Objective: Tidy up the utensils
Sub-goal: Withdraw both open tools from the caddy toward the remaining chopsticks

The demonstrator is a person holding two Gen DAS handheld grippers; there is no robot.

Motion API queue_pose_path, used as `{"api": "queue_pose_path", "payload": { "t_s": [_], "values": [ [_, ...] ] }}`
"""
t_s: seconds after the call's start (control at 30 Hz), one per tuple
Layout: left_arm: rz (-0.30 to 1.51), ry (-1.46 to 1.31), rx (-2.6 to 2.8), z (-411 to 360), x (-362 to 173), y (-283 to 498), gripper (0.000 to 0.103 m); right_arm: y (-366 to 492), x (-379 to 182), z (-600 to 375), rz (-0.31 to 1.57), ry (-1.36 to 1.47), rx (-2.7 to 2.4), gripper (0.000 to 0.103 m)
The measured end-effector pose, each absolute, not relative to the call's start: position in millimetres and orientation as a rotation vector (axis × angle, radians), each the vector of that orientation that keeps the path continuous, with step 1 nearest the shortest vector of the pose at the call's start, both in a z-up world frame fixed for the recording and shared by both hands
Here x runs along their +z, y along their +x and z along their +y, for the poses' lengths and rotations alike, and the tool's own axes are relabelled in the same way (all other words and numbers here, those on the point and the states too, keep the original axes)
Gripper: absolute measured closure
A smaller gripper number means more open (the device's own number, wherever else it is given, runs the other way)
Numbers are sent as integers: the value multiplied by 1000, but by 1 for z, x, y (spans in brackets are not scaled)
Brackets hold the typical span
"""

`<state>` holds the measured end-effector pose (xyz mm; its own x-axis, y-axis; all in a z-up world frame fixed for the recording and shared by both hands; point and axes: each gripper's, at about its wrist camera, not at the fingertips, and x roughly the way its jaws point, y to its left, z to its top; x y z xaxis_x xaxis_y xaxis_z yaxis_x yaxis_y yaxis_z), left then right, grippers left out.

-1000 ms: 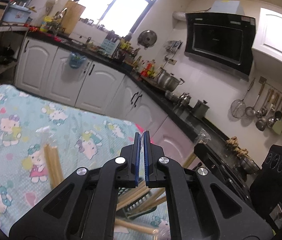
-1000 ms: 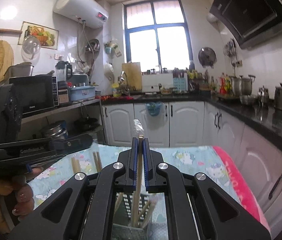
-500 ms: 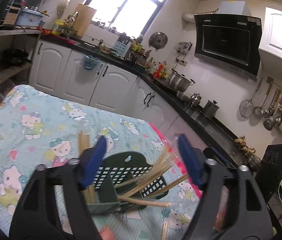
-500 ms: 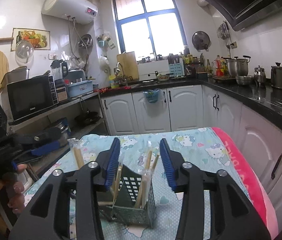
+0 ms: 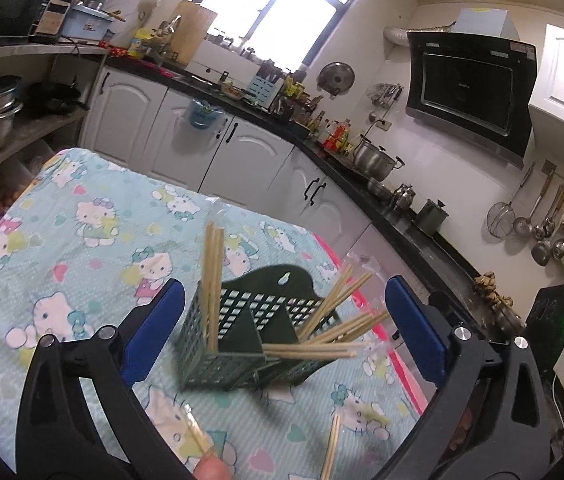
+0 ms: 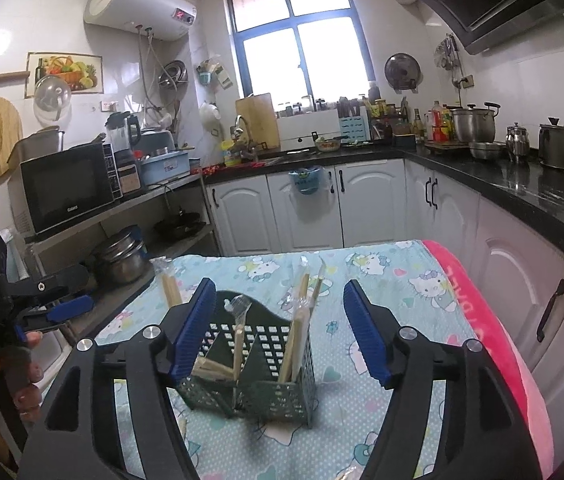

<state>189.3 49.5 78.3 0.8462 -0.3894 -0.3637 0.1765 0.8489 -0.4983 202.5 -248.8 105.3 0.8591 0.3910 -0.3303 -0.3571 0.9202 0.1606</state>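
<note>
Left wrist view: at six o'clock a fingertip (image 5: 212,470) is cut off by the frame edge, and two wrapped chopstick pairs (image 5: 331,448) lie on the tabletop (image 5: 82,248) with their near ends out of sight; the left gripper (image 5: 280,330) has its blue-padded fingers (image 5: 154,332) opening, spread wide at nine and three o'clock with nothing pressed between them; beyond them, at the centre, stands the green perforated utensil holder (image 5: 258,336) on the cartoon-cat cloth; one chopstick bundle (image 5: 213,280) rises upright from its nine-o'clock compartment, while others (image 5: 337,320) fan out toward three o'clock, their clear wrappers hard to make out; far off at two o'clock hang ladles and strainers (image 5: 541,224).

Right wrist view: the right gripper (image 6: 280,330) also has its fingers opening, apart on either side of the holder and touching nothing; the holder's base is partly hidden behind the gripper body, and how many sticks stand in each compartment cannot be told; at nine o'clock the left gripper and the hand (image 6: 18,376) carrying it are cut by the edge; at twelve o'clock the window (image 6: 297,40) is blown out.
</note>
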Motion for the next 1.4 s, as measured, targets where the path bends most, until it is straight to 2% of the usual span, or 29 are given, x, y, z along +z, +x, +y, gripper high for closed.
{"api": "queue_pose_path", "payload": {
  "t_s": [0.73,1.4],
  "values": [
    [514,-426,-296,50,58,156,11,168,91,-242,432,43,432,37],
    [668,-345,-276,35,5,154,11,164,43,-235,576,-20,444,37]
  ]
}}
